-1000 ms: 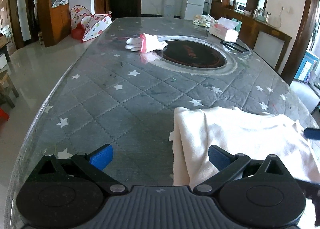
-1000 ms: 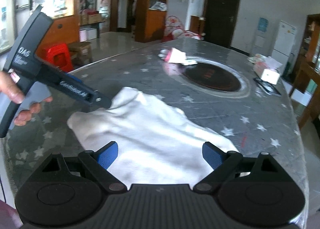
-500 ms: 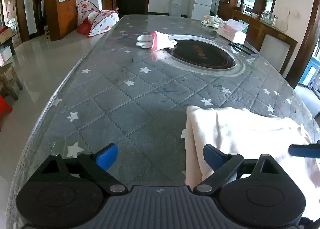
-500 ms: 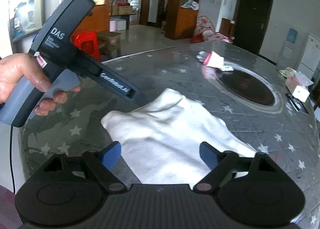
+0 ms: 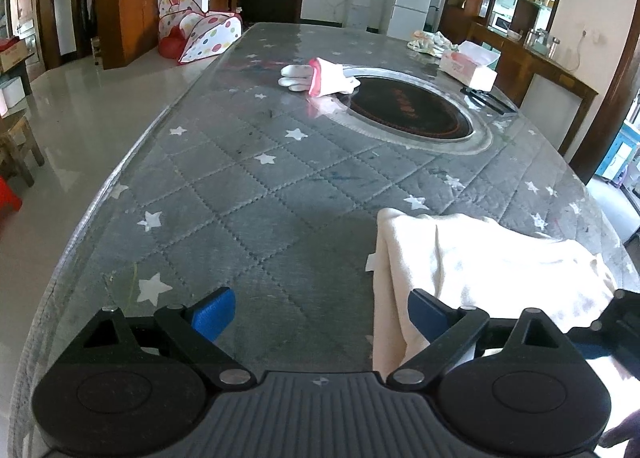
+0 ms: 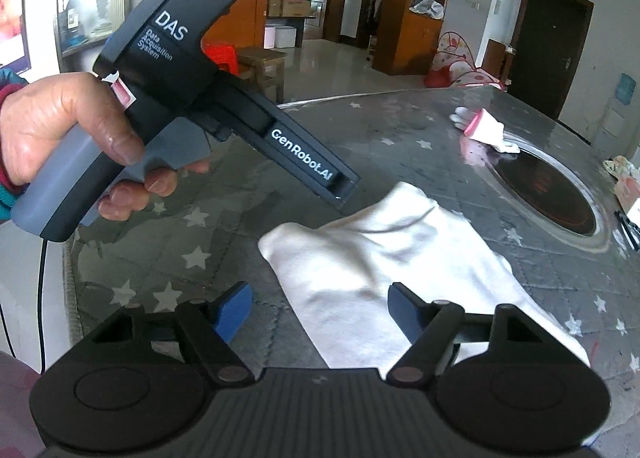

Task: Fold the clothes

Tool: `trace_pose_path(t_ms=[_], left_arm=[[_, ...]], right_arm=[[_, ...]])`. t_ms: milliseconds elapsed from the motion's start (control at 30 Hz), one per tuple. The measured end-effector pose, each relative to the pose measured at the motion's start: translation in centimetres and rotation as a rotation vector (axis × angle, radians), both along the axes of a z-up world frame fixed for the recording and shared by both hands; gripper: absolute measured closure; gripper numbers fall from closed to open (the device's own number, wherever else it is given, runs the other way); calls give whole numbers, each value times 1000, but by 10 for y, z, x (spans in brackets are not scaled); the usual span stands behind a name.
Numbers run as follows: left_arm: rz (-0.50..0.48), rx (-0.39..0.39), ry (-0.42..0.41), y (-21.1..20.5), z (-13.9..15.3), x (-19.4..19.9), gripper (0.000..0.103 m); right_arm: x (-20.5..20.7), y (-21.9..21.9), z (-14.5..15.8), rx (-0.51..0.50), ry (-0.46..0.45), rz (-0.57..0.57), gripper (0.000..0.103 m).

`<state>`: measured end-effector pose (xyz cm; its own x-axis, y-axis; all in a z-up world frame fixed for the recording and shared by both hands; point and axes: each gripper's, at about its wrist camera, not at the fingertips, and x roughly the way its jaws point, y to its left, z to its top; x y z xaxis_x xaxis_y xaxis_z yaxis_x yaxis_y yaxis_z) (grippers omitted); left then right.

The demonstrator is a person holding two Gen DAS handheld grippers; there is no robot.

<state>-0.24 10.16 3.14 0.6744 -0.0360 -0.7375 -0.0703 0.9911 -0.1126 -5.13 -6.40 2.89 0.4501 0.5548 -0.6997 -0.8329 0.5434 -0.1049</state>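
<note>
A cream garment [image 5: 480, 258] lies crumpled on the grey star-quilted table [image 5: 248, 186], near its front right. My left gripper [image 5: 320, 312] is open just above the table, and the garment's left edge lies inside its right finger [image 5: 426, 312]. In the right wrist view the same garment [image 6: 380, 250] spreads ahead of my right gripper [image 6: 320, 310], whose jaws are closing around the cloth's near edge without pressing on it. A hand [image 6: 60, 126] holds the left gripper's body [image 6: 224, 98], whose nose hangs over the garment's far left corner.
White gloves with pink cuffs [image 5: 316, 76] lie beside a round dark inset [image 5: 404, 112] at the table's middle. A tissue box [image 5: 468, 66] and more cloths sit at the far right. The table's rounded edge runs close on the left, with stools on the floor beyond it.
The right gripper slid left and rolled, so the garment's near edge now sits between its narrowing jaws and the left gripper looms larger. The left view barely shifted.
</note>
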Motion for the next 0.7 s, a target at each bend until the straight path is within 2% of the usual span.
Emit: trace_pose_path(t_ms=[100, 300, 533, 567, 667, 700], left_arm=[[-7, -2, 0, -2, 1, -2, 6], [10, -12, 1, 0, 4, -3, 3], [32, -119, 36, 14, 2, 0, 3], [33, -130, 40, 16, 2, 0, 3], [30, -169, 53, 17, 0, 2, 3], [28, -189, 59, 17, -1, 3, 3]], right_arm=[[-2, 5, -2, -4, -3, 11, 28], [-5, 18, -6, -14, -20, 36, 37], [-1, 34, -17, -54, -52, 36, 54], [-1, 34, -18, -57, -57, 37, 57], [1, 34, -18, -55, -69, 23, 85], [3, 31, -16, -39, -61, 16, 90]])
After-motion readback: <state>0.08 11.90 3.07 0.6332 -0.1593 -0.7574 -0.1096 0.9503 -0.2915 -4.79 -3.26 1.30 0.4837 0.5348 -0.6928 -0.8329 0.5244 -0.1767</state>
